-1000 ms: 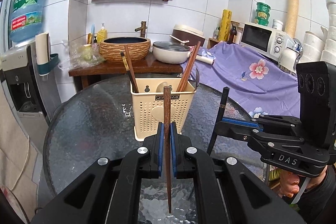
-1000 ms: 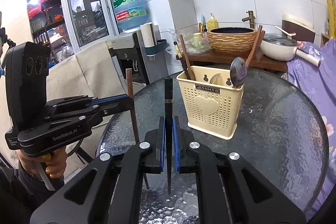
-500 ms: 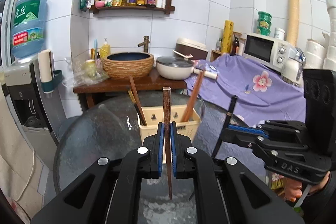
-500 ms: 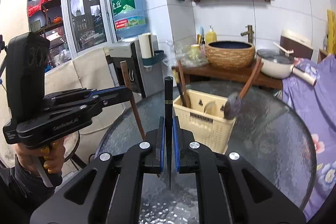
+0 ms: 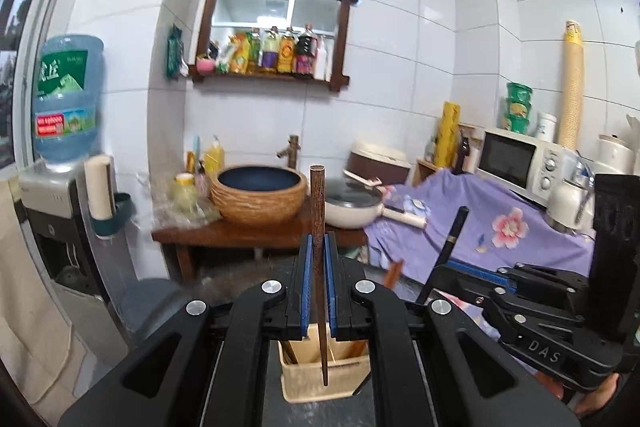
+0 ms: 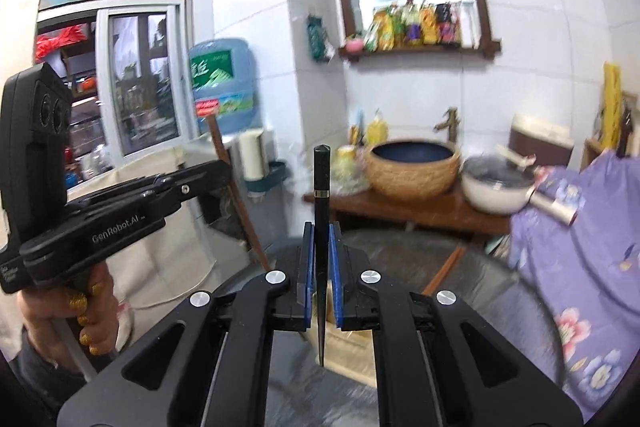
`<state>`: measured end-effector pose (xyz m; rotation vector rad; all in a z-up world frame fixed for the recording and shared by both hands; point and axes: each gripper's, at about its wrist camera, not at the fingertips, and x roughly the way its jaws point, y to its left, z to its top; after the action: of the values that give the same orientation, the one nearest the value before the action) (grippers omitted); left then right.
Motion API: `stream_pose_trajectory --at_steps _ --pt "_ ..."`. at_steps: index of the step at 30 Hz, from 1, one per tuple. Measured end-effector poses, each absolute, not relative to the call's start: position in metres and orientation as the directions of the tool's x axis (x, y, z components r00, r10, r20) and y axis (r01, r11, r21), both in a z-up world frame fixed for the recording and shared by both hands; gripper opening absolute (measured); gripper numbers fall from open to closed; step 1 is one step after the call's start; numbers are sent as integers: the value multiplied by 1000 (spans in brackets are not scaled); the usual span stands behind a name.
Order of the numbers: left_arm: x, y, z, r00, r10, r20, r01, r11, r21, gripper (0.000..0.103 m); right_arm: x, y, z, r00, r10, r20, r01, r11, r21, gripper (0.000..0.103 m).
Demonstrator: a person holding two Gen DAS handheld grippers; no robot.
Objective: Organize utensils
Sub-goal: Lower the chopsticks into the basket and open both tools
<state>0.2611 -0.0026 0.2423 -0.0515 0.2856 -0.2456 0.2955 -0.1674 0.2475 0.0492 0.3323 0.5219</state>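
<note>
My left gripper is shut on a brown wooden chopstick, held upright, its tip hanging over the cream utensil basket below. My right gripper is shut on a black chopstick, upright, its tip above the basket, which is mostly hidden under the fingers. The right gripper also shows in the left wrist view with the black chopstick. The left gripper shows in the right wrist view with the brown chopstick.
The basket stands on a round glass table and holds other utensils. Behind are a wooden bench with a woven basin and a white pot, a purple flowered cloth and a water dispenser.
Both grippers have risen and moved over the basket with their chopsticks. The basket has dropped low in both views, under the fingers.
</note>
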Motion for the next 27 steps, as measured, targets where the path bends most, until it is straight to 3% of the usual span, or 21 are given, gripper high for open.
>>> stream_pose_trajectory --at_steps 6,11,27 --pt "290 -10 242 953 -196 -229 180 980 -87 6 323 -165 255 870 421 -257 -414 906 84 8" --pt "308 -16 213 960 -169 -222 154 984 -85 6 347 -162 223 884 380 -271 -373 924 79 8" --pt "331 -15 122 902 -188 -389 158 982 -107 6 373 -150 137 837 370 -403 -365 926 93 8"
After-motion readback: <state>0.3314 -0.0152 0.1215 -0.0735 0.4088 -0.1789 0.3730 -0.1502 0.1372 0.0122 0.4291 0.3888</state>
